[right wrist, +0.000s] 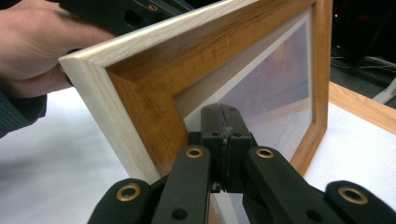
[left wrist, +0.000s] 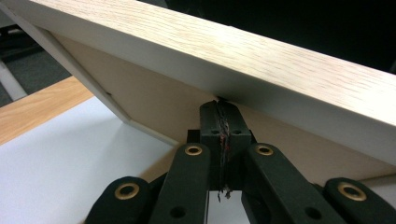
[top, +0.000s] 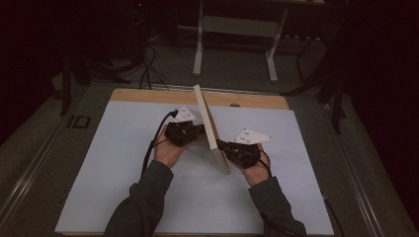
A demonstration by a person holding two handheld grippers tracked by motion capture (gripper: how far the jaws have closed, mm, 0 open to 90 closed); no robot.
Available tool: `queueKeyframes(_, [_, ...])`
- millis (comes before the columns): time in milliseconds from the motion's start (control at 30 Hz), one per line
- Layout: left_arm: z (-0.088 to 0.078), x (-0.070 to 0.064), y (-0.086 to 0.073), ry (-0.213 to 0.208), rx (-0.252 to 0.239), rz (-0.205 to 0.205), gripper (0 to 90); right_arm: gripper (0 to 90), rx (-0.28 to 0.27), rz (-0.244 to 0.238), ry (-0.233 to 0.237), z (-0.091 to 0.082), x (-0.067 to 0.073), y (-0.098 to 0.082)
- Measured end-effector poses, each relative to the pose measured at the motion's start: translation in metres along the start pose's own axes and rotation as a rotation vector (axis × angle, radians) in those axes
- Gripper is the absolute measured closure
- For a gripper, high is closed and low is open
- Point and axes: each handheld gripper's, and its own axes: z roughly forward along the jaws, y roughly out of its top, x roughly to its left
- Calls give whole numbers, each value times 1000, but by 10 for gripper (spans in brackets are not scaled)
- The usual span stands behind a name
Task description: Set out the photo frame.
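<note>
The wooden picture frame (top: pixel 211 129) stands on edge mid-picture on the white surface (top: pixel 123 163), propped between the left gripper (top: pixel 197 129) and right gripper (top: pixel 221 145), both jaws closed empty; laying it flat probably remains.

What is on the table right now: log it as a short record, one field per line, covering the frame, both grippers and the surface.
object: wooden picture frame, light wood, glazed front
pose: stands on edge, tilted, lower edge on the white sheet
left gripper: jaws shut, tips against the frame's back side
right gripper: jaws shut, tips at the frame's front, by the inner border
held: neither pair of jaws clamps the frame; it is propped between them
surface: white sheet on a wooden table
</note>
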Motion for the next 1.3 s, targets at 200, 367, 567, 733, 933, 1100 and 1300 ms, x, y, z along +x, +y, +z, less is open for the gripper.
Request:
queueKeyframes(200, [1,-1,2,-10,-4,-5,900,897,3,2,-4,1,-1,0])
queueKeyframes(367, [1,-1,3,-14,-4,-3,900,897,4,1,-1,6,1,3])
queueKeyframes(567, [-1,1,3,-13,2,3,900,897,2,5,5,12,2,5])
queueKeyframes(733, [0,2,4,-16,1,-2,900,897,3,10,1,15,1,7])
queueKeyframes(933, [3,5,8,-21,5,2,900,897,0,22,-11,19,-1,10])
queueKeyframes(1100, [3,9,7,-27,2,-8,900,896,2,35,-14,23,-1,11])
queueKeyframes(1300, [3,17,5,-46,-6,-26,900,897,4,43,-24,29,0,13])
